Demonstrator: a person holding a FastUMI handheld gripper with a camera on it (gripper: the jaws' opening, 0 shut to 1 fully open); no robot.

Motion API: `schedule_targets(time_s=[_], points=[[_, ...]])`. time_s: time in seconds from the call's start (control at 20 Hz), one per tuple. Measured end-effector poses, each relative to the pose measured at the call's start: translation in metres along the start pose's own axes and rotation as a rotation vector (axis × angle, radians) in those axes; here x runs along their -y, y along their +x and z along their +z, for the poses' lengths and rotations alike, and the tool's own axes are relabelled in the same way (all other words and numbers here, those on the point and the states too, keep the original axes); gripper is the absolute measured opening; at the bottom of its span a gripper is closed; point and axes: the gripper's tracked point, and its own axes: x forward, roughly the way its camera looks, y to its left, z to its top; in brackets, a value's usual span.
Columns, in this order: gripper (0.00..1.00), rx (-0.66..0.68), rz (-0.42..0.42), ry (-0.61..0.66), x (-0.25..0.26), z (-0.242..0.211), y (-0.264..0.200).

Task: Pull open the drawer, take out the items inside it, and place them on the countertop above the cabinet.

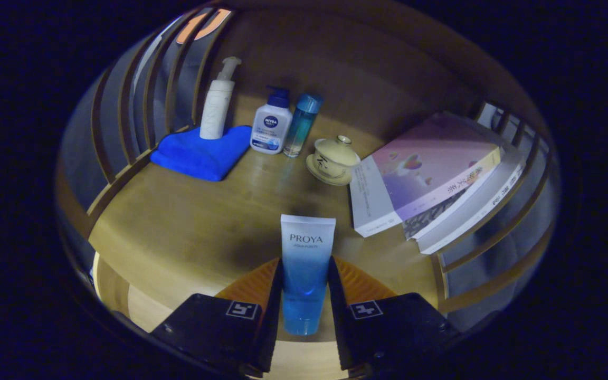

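The gripper (305, 295) clamps a blue cleanser tube (306, 269) over the wooden desk (188, 221), with stacked books (430, 179) at two o'clock, a lidded teacup (334, 158) at twelve, and beyond it three bottles, the white pump bottle (218, 103) on a folded blue towel (201, 153) at eleven.

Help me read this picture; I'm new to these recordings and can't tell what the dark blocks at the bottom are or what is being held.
The camera rides on a hand-held two-finger gripper and looks forward along its fingers; the dark blocks are its body. Both fingers press on a blue tube, held above a wooden countertop. Beyond it stand a white pump bottle on a folded blue cloth, a second pump bottle, a slim blue bottle, a lidded cup on a saucer and stacked books.
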Motion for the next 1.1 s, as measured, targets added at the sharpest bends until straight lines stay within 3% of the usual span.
schedule_targets(time_s=[0.4,0.7,0.85,1.0,1.1], points=[[0.57,0.036,0.083,0.096,-0.01,-0.001,-0.032],[0.61,0.056,0.194,0.184,-0.024,-0.02,-0.093],[0.68,0.103,0.202,0.166,-0.025,-0.036,-0.128],[0.68,0.167,0.229,0.164,-0.033,-0.064,-0.165],[0.87,0.195,0.263,0.166,-0.043,-0.085,-0.183]])
